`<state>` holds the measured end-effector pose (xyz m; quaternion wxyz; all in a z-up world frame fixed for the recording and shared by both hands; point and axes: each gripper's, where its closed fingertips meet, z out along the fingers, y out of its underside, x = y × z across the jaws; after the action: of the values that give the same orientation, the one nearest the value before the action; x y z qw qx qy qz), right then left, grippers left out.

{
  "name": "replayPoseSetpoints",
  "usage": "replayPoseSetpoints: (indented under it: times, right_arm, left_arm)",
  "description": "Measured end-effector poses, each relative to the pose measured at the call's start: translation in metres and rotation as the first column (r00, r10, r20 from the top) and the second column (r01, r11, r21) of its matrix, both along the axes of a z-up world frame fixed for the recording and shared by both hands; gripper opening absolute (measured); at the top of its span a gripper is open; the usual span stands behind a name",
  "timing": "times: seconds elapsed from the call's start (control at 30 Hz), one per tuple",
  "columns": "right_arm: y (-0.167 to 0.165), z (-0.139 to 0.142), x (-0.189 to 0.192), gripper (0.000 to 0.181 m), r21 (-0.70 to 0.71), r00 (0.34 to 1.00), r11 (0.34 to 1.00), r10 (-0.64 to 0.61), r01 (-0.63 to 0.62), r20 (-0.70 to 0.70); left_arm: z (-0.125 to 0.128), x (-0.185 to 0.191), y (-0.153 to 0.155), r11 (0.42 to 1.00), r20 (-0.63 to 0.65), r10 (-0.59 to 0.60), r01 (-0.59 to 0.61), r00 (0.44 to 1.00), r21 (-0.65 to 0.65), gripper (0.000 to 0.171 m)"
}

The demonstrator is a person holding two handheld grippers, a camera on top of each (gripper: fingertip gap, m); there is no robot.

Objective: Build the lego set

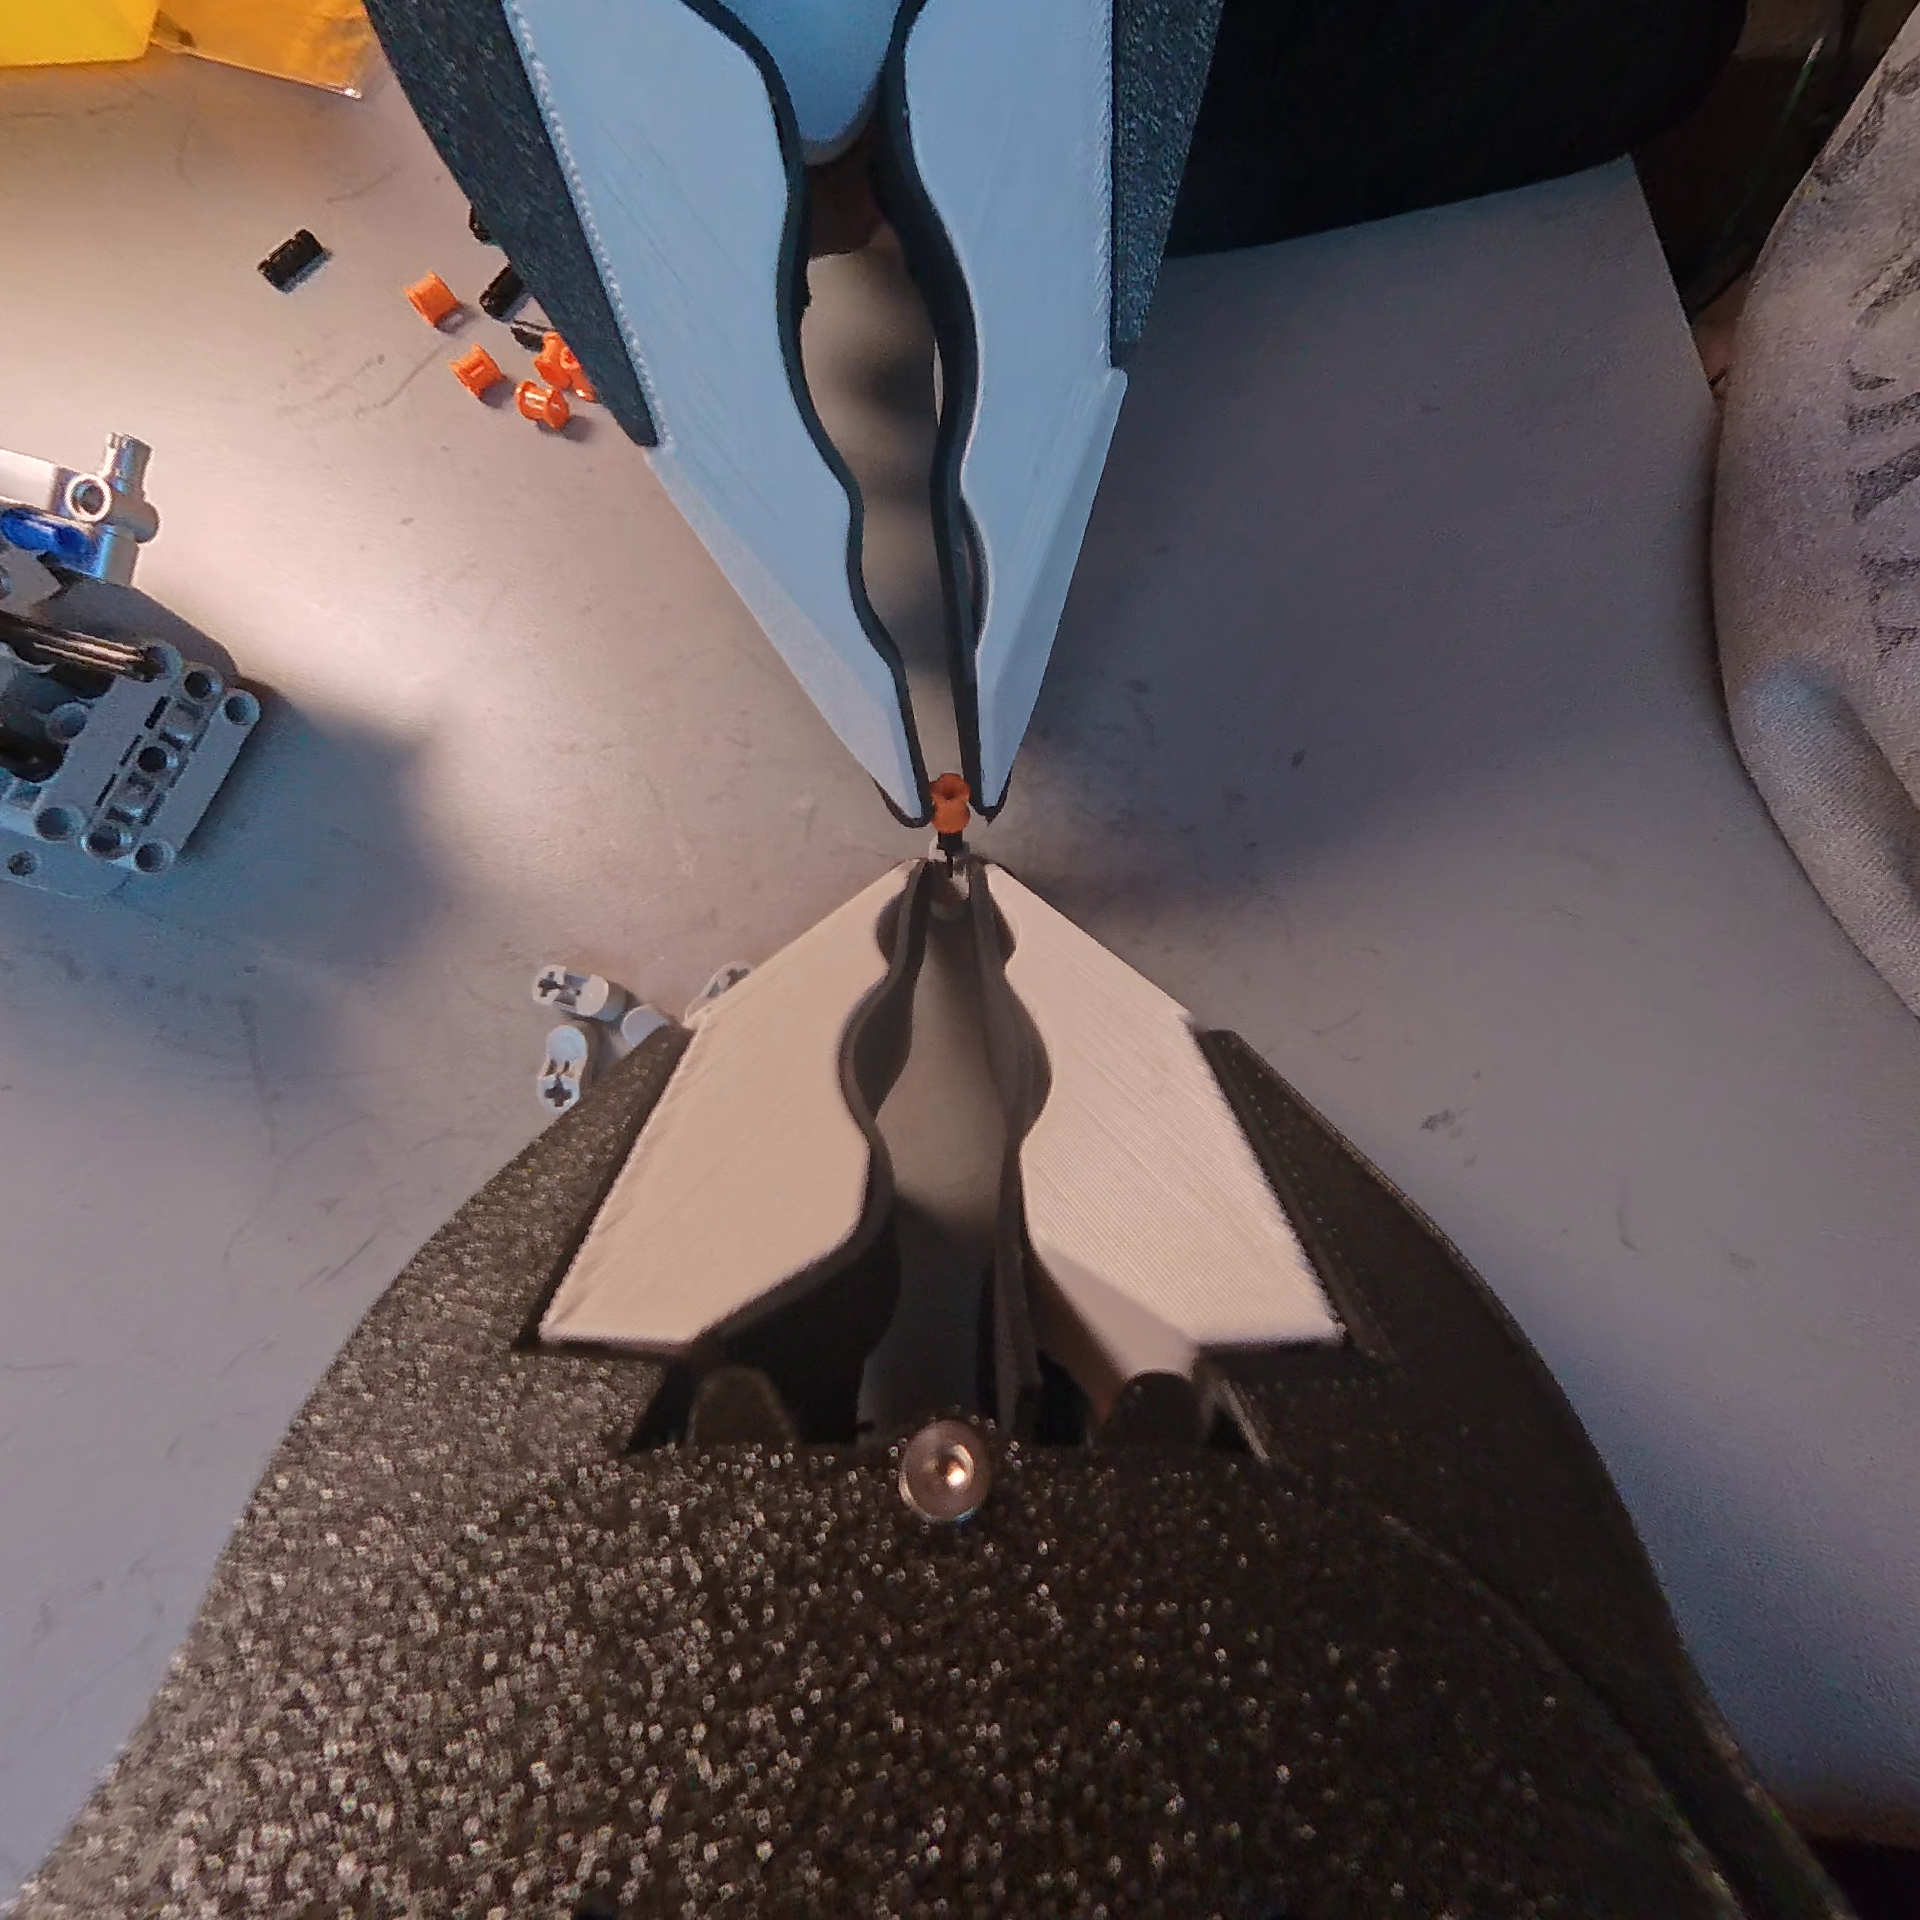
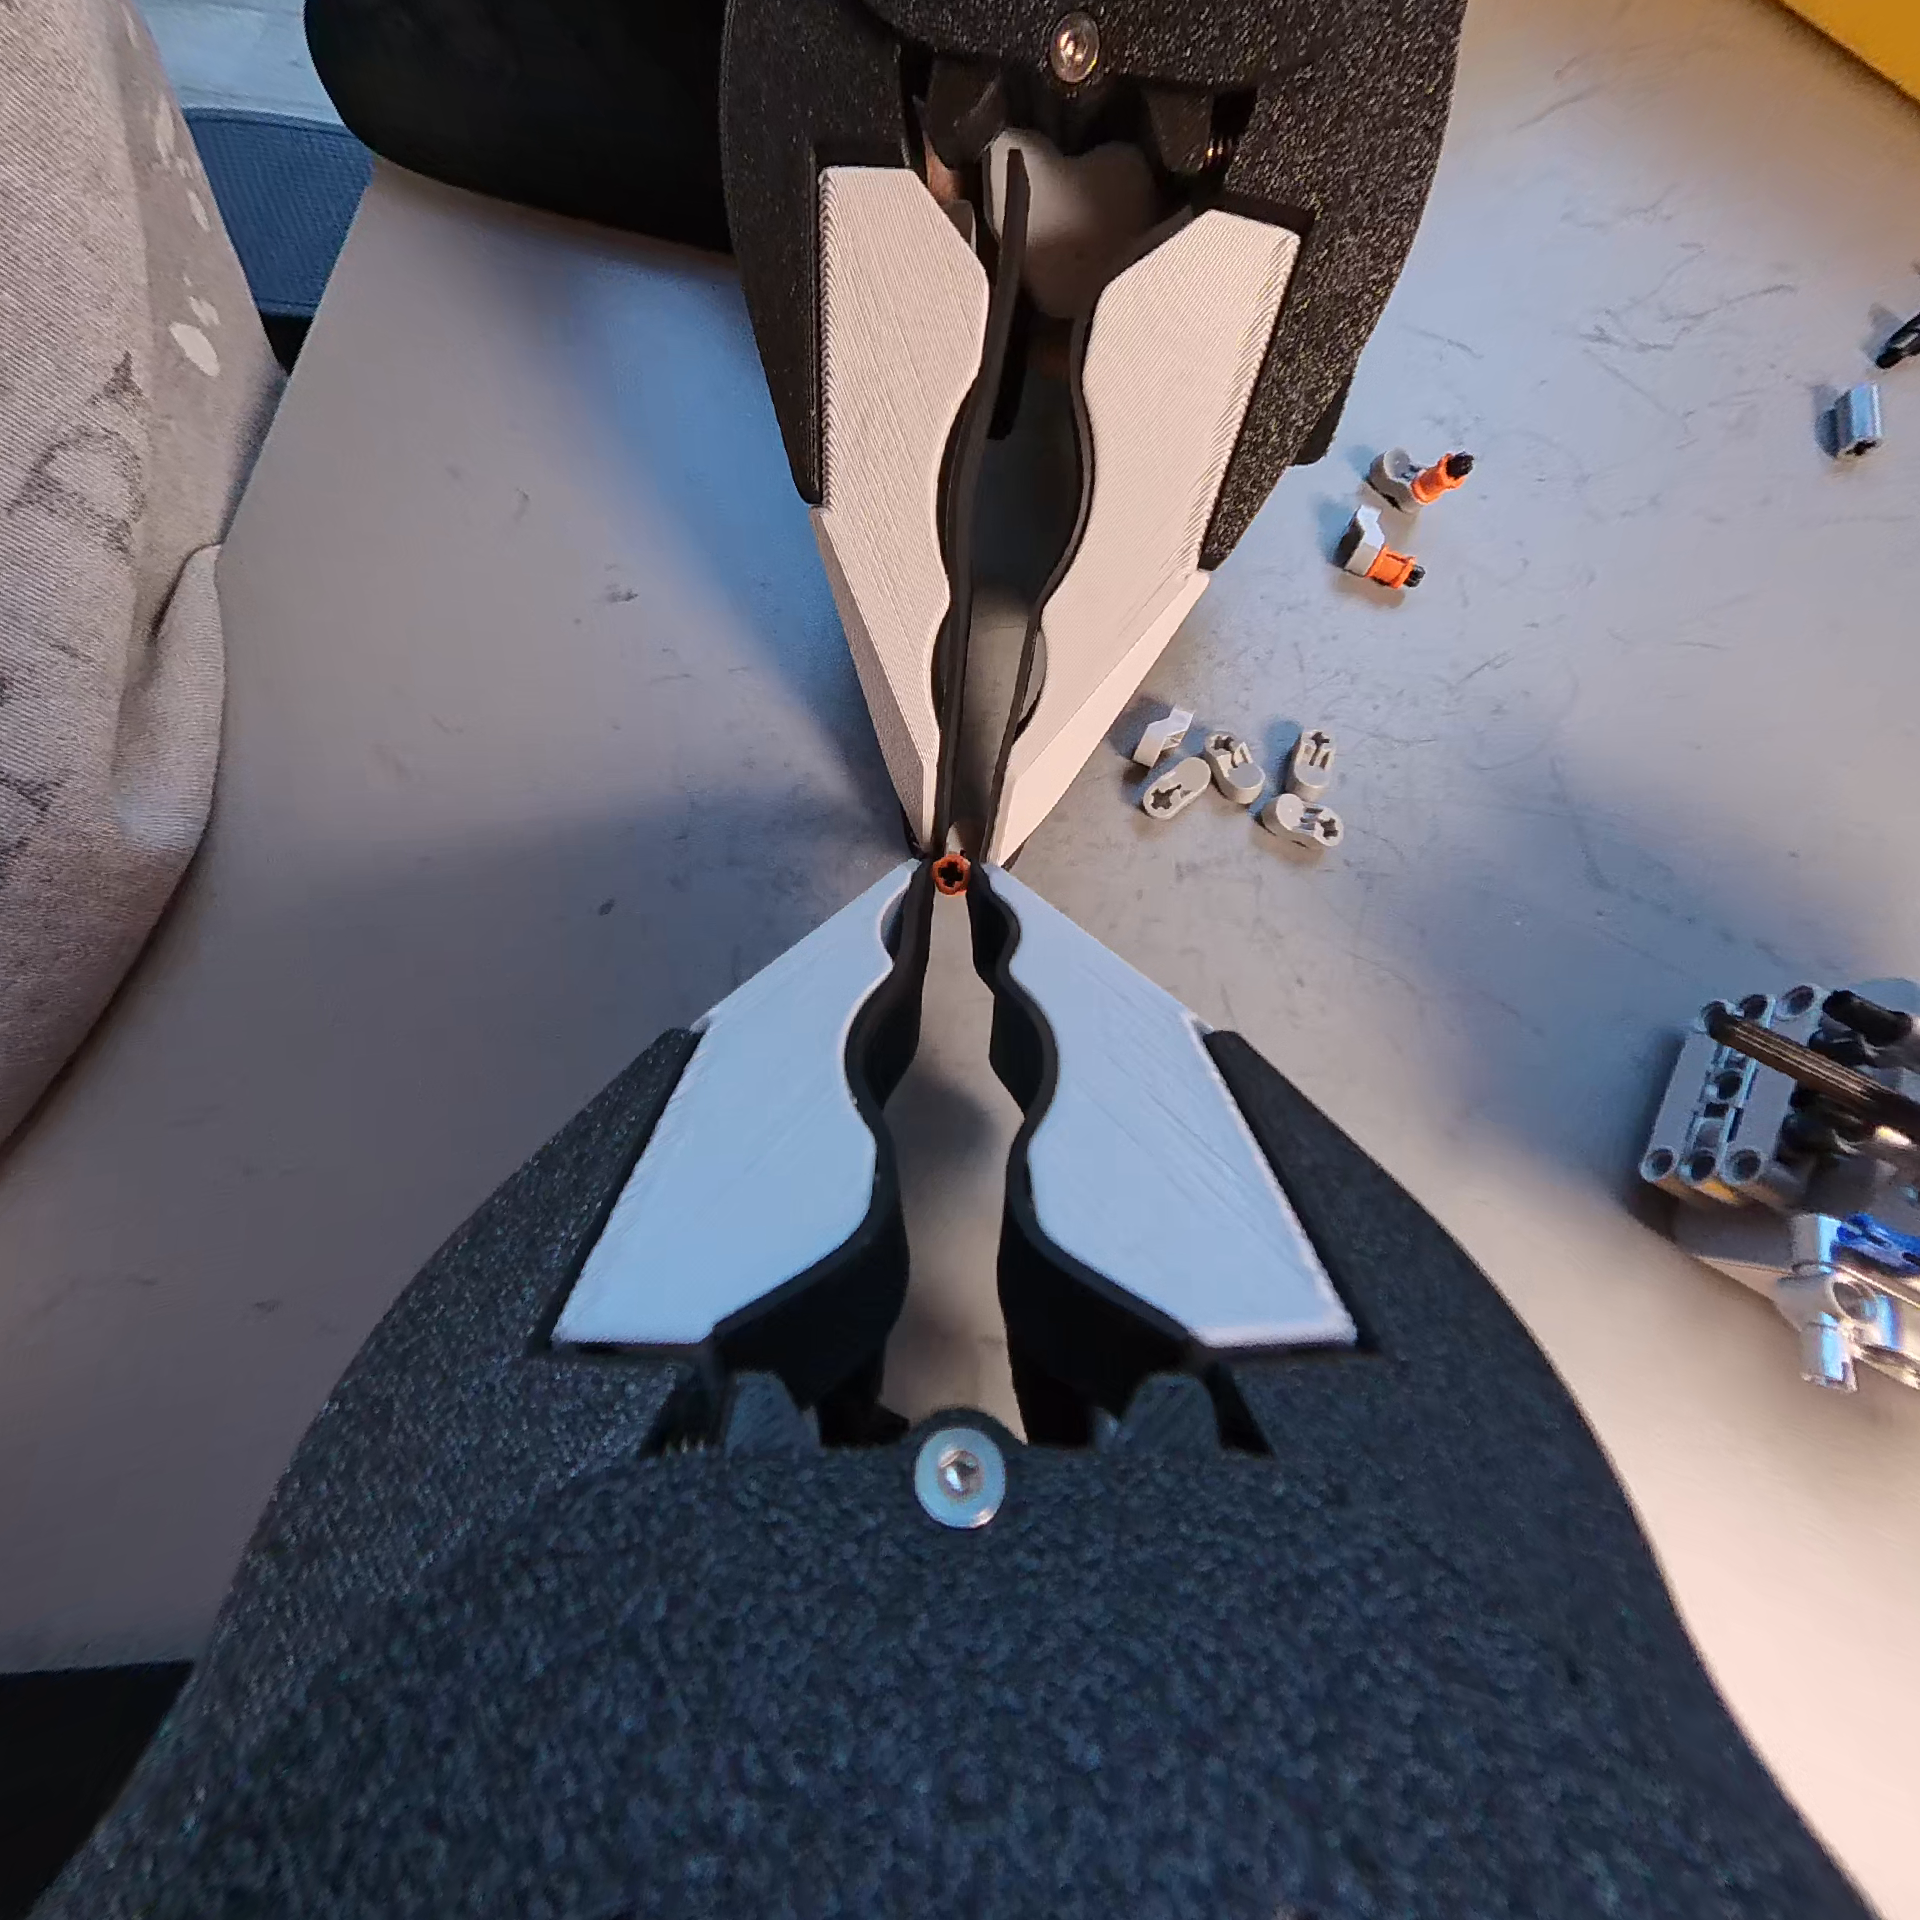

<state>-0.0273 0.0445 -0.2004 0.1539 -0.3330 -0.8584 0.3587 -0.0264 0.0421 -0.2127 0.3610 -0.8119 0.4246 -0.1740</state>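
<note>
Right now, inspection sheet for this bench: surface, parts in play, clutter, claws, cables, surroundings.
Surface: pale grey table, scuffed and scratched.
Parts in play: orange bush pinched in the right claw; small grey connector with a black pin in the left claw. The two meet tip to tip above the table.
Clutter: loose orange bushes; black pins; grey connectors; two connectors already fitted with bushes; grey beam assembly.
Claws: both shut on their parts.
Cables: nothing seen.
Surroundings: grey fabric at the table edge, yellow item at a far corner.
</note>
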Motion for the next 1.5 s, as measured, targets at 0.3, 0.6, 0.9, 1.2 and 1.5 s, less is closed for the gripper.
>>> replayPoseSetpoints:
  times: [0.3, 0.6, 0.9, 1.2, 1.5]
  right_arm:
    - [-0.0006, -0.0017, -0.0008, 0.005, 0.009, 1.0, 1.0, -0.008, 0.008, 0.009]
    - [-0.0014, -0.0079, -0.001, 0.005, 0.004, 0.999, 1.0, -0.022, 0.022, 0.035]
    - [-0.0005, -0.0009, 0.0007, 0.007, -0.001, 0.999, 0.999, -0.035, 0.035, 0.007]
    - [0.0001, -0.0024, 0.0005, 0.004, 0.074, 0.999, 0.997, -0.034, 0.033, 0.009]
    - [-0.0022, -0.0031, -0.0002, 0.003, 0.158, 0.998, 0.987, -0.031, 0.023, 0.053]
  left_arm:
    - [0.0, 0.0, 0.0001, 1.0, 0.006, 0.004, -0.004, 1.0, -0.012, 0.005]
    - [-0.0003, 0.0005, -0.0003, 1.0, 0.006, 0.003, -0.003, 1.0, -0.013, 0.005]
    - [-0.0004, 0.0005, -0.0003, 1.0, 0.012, 0.004, -0.004, 1.0, -0.019, 0.005]
    - [-0.0004, 0.0009, -0.0002, 1.0, 0.014, 0.007, -0.006, 1.0, -0.023, 0.005]
    - [-0.0002, 0.0015, -0.0002, 0.999, 0.017, 0.011, -0.011, 1.0, -0.03, 0.005]
